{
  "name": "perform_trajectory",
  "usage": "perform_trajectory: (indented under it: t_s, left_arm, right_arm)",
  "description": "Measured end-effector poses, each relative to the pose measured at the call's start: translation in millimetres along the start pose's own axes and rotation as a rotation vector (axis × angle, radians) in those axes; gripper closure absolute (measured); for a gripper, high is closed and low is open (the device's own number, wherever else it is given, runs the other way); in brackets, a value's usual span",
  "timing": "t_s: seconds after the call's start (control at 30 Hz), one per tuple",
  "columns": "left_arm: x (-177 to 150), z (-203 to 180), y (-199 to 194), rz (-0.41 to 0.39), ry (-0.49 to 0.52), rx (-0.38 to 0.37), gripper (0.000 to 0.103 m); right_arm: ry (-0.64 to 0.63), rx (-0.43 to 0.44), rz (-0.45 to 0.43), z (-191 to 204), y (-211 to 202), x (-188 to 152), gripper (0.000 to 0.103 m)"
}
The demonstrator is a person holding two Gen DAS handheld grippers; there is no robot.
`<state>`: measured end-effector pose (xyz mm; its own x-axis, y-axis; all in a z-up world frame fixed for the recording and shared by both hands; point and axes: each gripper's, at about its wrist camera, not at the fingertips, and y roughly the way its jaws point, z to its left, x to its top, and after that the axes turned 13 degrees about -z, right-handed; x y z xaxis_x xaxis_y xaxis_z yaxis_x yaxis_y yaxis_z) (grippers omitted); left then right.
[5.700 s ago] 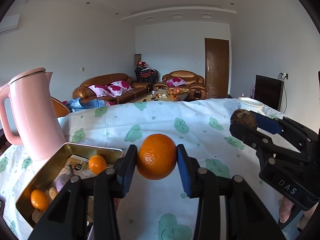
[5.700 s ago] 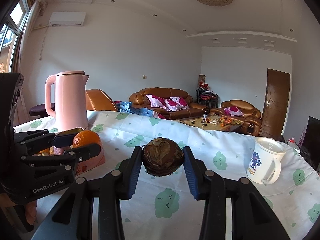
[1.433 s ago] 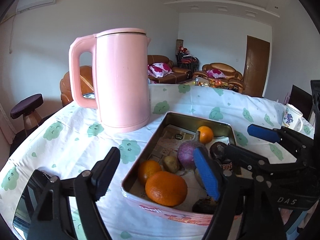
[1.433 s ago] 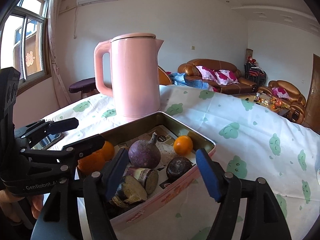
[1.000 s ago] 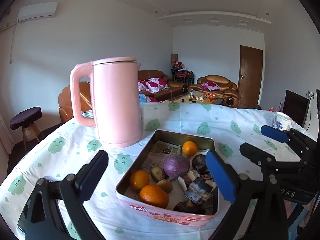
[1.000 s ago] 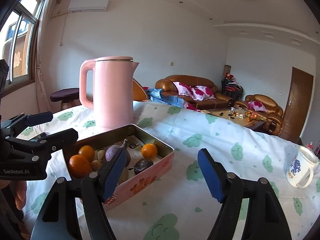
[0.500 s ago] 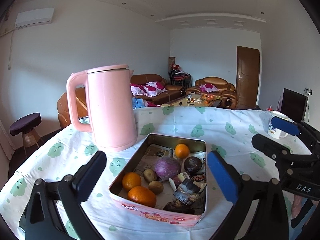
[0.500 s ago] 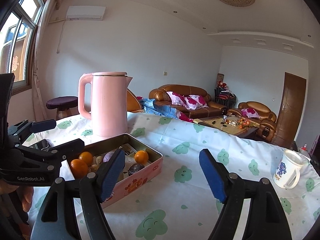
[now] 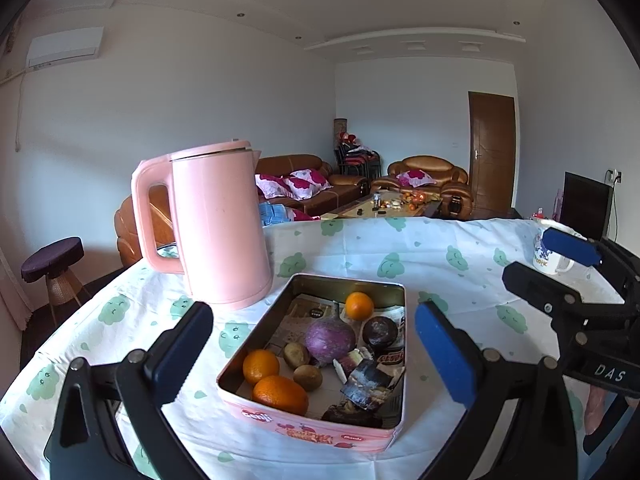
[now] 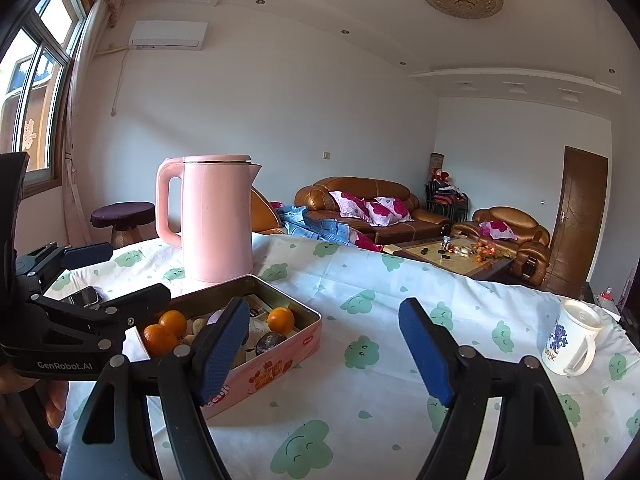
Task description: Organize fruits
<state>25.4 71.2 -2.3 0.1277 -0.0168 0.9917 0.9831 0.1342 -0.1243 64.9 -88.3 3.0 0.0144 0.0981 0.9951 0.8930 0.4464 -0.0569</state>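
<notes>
With both grippers' jaws spread and empty above the tin of fruit, we judge loading finished; next, look for strays.

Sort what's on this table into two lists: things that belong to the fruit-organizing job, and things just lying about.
Job:
- pink tin
- three oranges in the tin
- purple round vegetable
- dark round fruit
- two kiwis
- left claw and right claw, both open and empty

Lying about:
- pink kettle
- white mug
- cloud-print tablecloth
</notes>
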Motion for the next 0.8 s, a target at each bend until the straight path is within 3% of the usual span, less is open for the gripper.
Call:
perform_trajectory:
  t_s: [0.8]
  left_arm:
    - [5.1, -7.0, -8.0, -0.024, 0.019, -0.002, 0.0]
  right_arm:
    - [0.002, -0.019, -0.025, -5.9, -9.1, -0.1, 0.024]
